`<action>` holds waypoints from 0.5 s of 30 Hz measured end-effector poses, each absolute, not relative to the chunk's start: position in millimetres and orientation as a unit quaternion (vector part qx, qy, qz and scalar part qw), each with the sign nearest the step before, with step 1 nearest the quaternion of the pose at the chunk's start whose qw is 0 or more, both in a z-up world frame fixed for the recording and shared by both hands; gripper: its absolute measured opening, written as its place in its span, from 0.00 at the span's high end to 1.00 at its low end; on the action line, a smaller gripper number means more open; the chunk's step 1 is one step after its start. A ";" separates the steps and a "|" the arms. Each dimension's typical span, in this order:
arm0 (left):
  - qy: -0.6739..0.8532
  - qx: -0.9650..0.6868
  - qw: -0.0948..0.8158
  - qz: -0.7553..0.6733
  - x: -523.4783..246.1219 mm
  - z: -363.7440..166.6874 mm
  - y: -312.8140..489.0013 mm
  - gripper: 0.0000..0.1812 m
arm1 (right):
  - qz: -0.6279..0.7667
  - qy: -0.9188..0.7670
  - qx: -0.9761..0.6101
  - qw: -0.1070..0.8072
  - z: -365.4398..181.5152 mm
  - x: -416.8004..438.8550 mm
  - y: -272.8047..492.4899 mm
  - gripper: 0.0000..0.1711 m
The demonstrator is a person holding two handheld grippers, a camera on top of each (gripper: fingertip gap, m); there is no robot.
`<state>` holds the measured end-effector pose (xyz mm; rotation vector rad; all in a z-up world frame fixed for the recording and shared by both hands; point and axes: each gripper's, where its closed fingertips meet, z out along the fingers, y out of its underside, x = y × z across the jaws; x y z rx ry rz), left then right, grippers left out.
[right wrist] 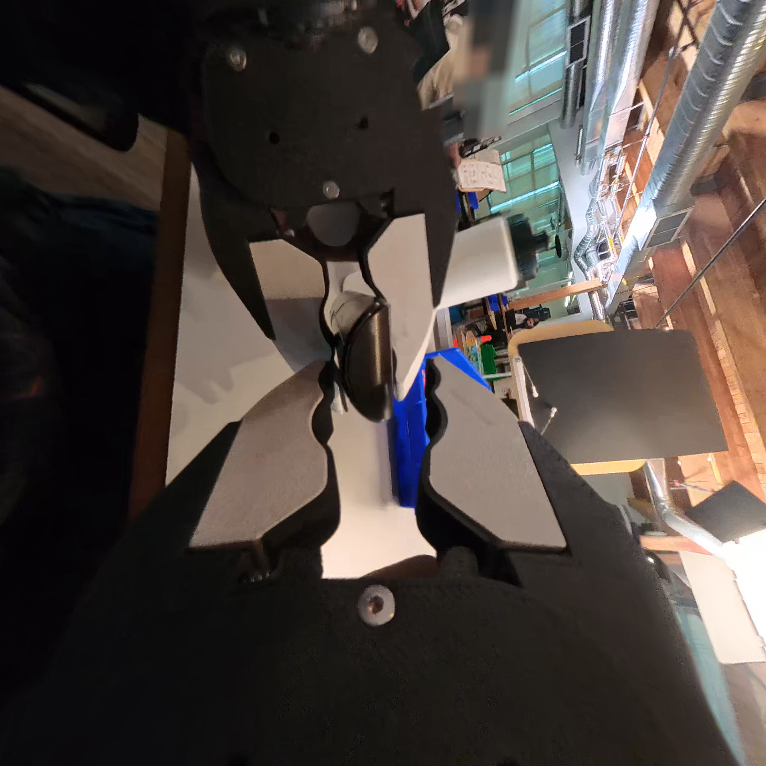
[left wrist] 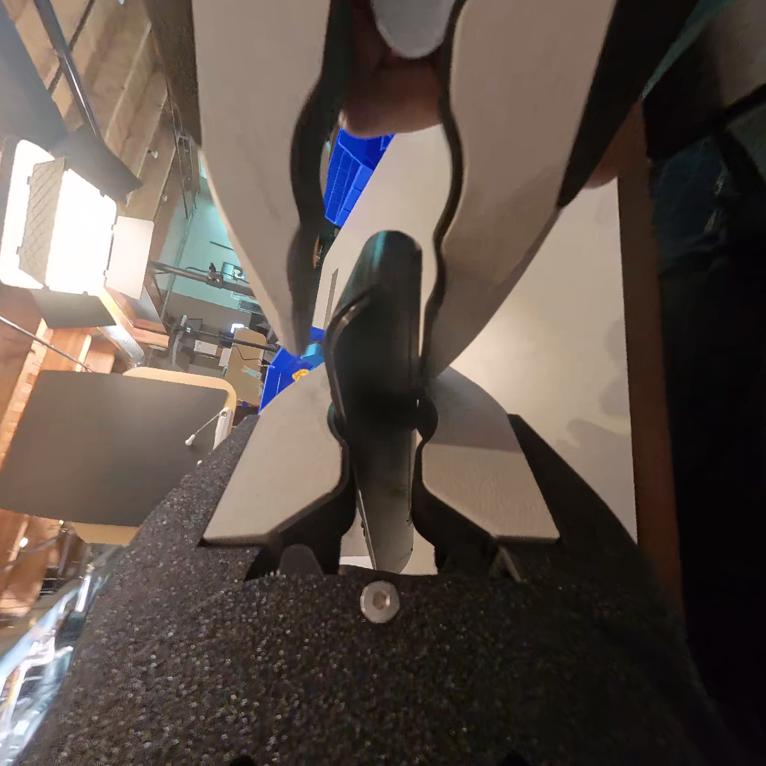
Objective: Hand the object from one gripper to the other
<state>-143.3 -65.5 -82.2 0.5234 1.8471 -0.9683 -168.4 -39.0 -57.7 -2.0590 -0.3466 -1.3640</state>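
- The object [left wrist: 375, 344], a dark rounded piece with a pale body behind it, is held between the fingers of the left gripper [left wrist: 379, 410]; the jaws are narrowed down onto it and its dark end sticks out past the tips.
- In the right wrist view the same object [right wrist: 367, 364] is seen ahead of the right gripper [right wrist: 375, 385], near its left finger and just past the tips.
- The right gripper's jaws are parted wide and nothing is held between them.
- The two grippers are set nose to nose, with the right one's fingers [left wrist: 476, 232] flanking the protruding dark end in the left wrist view; contact on one side looks likely, but it cannot be told for sure.
- Step in hand is judged to be the take-over: the right jaws should be centred over the dark end and pushed deeper before closing.
- The left grip should be loosened only once the right hold is firm; a rounded end is likely to slip.
- A white table [left wrist: 572, 331] is seen beyond both grippers, a blue bin [right wrist: 408, 435] past its far edge.
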 end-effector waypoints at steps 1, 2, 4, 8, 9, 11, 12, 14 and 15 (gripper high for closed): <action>0.756 0.217 0.481 -0.388 -142.6 -83.8 -65.8 0.84 | -0.518 -0.137 -0.787 0.304 -62.7 -167.0 -38.9 0.78; 0.756 0.216 0.485 -0.383 -140.9 -84.5 -65.4 0.84 | -0.516 -0.145 -0.791 0.296 -67.0 -166.8 -38.6 0.84; 0.748 0.209 0.489 -0.396 -137.7 -82.3 -65.4 0.84 | -0.522 -0.149 -0.788 0.290 -68.0 -164.3 -38.8 0.86; 0.725 0.142 0.474 -0.479 -126.0 -62.6 -58.4 0.68 | -0.568 -0.160 -0.759 0.275 -56.1 -157.8 -45.4 0.87; 0.723 0.122 0.461 -0.499 -122.4 -58.1 -54.0 0.65 | -0.584 -0.162 -0.748 0.269 -51.9 -155.8 -48.2 0.87; 0.716 0.075 0.422 -0.551 -116.2 -47.1 -44.4 0.61 | -0.621 -0.169 -0.721 0.254 -42.3 -151.6 -54.1 0.87; 0.715 0.048 0.387 -0.580 -114.1 -42.4 -39.8 0.59 | -0.641 -0.171 -0.707 0.246 -37.3 -149.3 -57.5 0.87; 0.717 -0.015 0.287 -0.635 -111.6 -36.7 -32.1 0.58 | -0.684 -0.174 -0.671 0.227 -26.1 -144.7 -63.8 0.87; 0.713 -0.054 0.224 -0.663 -110.3 -33.5 -28.8 0.57 | -0.705 -0.178 -0.651 0.218 -21.2 -143.2 -66.1 0.87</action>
